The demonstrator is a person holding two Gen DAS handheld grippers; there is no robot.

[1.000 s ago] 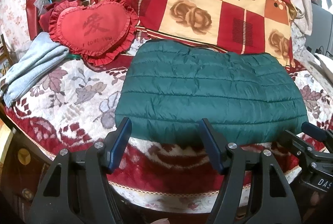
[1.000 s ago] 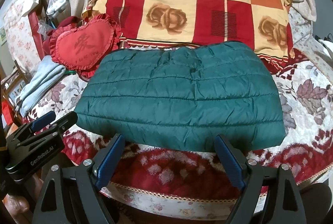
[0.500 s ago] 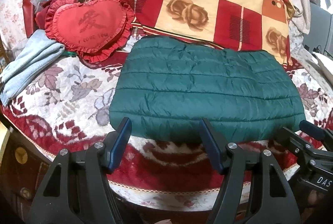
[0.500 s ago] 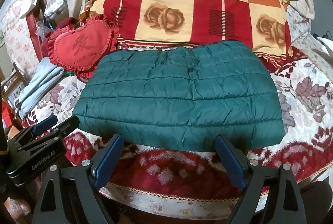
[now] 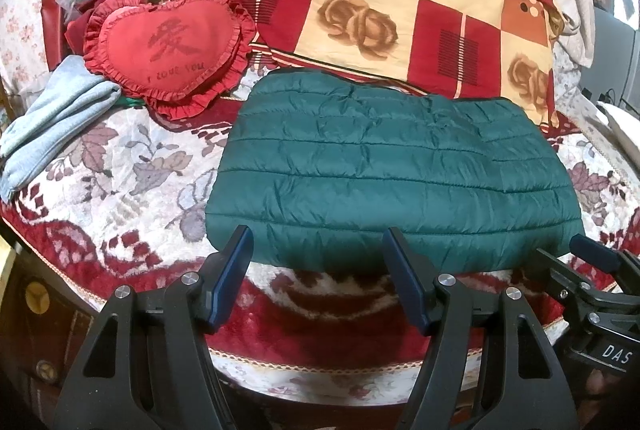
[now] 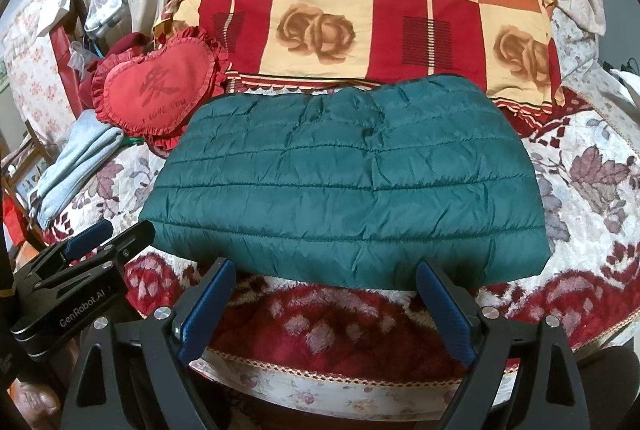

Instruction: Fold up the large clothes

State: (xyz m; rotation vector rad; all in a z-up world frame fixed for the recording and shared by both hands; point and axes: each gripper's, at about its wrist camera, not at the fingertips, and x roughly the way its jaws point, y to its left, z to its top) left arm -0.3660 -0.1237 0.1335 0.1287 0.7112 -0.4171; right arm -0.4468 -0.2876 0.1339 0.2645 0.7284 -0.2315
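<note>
A dark green quilted puffer jacket (image 5: 384,170) lies folded into a flat rectangle on the bed; it also shows in the right wrist view (image 6: 348,182). My left gripper (image 5: 318,246) is open and empty, just in front of the jacket's near left edge. My right gripper (image 6: 326,274) is open and empty, in front of the jacket's near edge at its middle. Neither touches the jacket. The right gripper shows at the right edge of the left wrist view (image 5: 592,270), and the left gripper at the left of the right wrist view (image 6: 92,246).
A floral red and white blanket (image 5: 132,166) covers the bed. A red heart cushion (image 5: 168,42) and folded light blue clothes (image 5: 52,118) lie at the left. A red and cream checked quilt (image 5: 384,14) is piled behind the jacket. The bed's front edge (image 6: 320,370) is below the grippers.
Both grippers have moved slightly forward and up towards the jacket. The jacket has not moved. Both stay open.
</note>
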